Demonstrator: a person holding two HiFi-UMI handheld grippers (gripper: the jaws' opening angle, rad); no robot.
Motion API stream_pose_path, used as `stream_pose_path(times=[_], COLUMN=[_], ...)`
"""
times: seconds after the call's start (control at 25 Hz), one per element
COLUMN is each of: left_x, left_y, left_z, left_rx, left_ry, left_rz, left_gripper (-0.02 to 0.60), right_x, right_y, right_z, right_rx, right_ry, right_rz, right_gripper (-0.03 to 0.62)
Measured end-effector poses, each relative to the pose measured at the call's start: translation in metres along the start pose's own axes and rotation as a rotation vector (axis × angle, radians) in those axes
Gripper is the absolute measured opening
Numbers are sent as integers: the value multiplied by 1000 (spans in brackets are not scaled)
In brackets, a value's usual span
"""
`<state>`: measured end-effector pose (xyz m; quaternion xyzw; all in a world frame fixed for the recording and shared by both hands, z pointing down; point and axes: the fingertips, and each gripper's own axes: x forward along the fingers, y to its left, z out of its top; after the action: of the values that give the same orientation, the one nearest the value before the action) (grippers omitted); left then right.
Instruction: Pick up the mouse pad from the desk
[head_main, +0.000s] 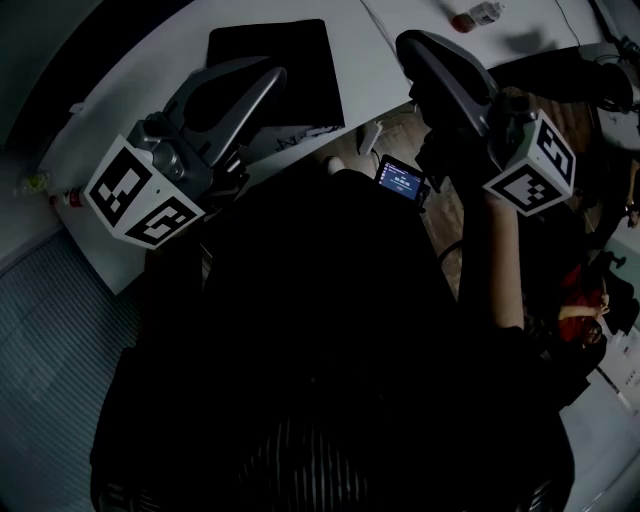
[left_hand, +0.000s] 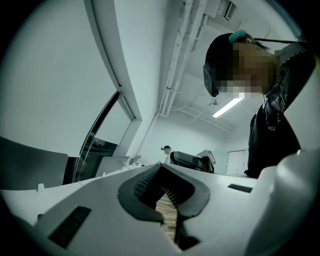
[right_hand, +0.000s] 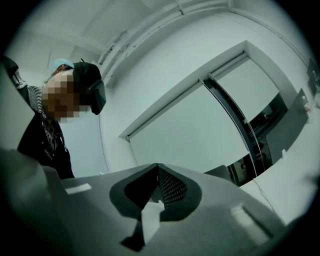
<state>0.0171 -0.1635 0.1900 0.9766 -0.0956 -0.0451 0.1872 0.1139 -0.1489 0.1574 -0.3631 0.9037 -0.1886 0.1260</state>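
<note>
You are holding the left gripper (head_main: 272, 75), jaws together and empty, over the near left part of the black mouse pad (head_main: 290, 60) lying on the white desk (head_main: 130, 90) just ahead. The right gripper (head_main: 405, 42), also closed on nothing, is hovering off the pad's right edge. Both gripper views are pointing at walls, the pad is looking near square with no clear long axis, and the left jaws are hiding any contact.

An office, with a long white desk (head_main: 365, 70), a ceiling strip light (left_hand: 227, 107) and exposed ceiling pipes (left_hand: 175, 65).
</note>
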Motion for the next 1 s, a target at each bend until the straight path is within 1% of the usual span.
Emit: stream_pose_path(times=[0.16,0.24,0.4,0.56,0.68,0.76,0.88,1.0], left_x=[-9,-15,-20,-23,-23,-23,-24,-21], left_y=[5,12,25,36,36,34,35,39], left_z=[-33,-43,-47,-54,-51,-50,-51,-57], left_rx=[-40,-43,-49,-71,-76,-71,-96,-120], left_ry=[-12,-17,-30,-22,-15,-10,-11,20], left_rz=[13,22,46,74,91,87,87,97], left_gripper=[8,8,8,8,8,8,8,8], right_x=[-2,0,2,1,1,2,5,9], right_y=[-8,-9,-21,-41,-53,-62,-81,-100], right_z=[-23,-36,-50,-58,-54,-57,-65,-69], right_rx=[5,7,41,75,96,100,124,154], right_ry=[25,36,62,99,113,125,146,157], right_rz=[-11,-19,-45,-81,-92,-97,-108,-120], right_gripper=[5,5,6,9,46,54,81,101])
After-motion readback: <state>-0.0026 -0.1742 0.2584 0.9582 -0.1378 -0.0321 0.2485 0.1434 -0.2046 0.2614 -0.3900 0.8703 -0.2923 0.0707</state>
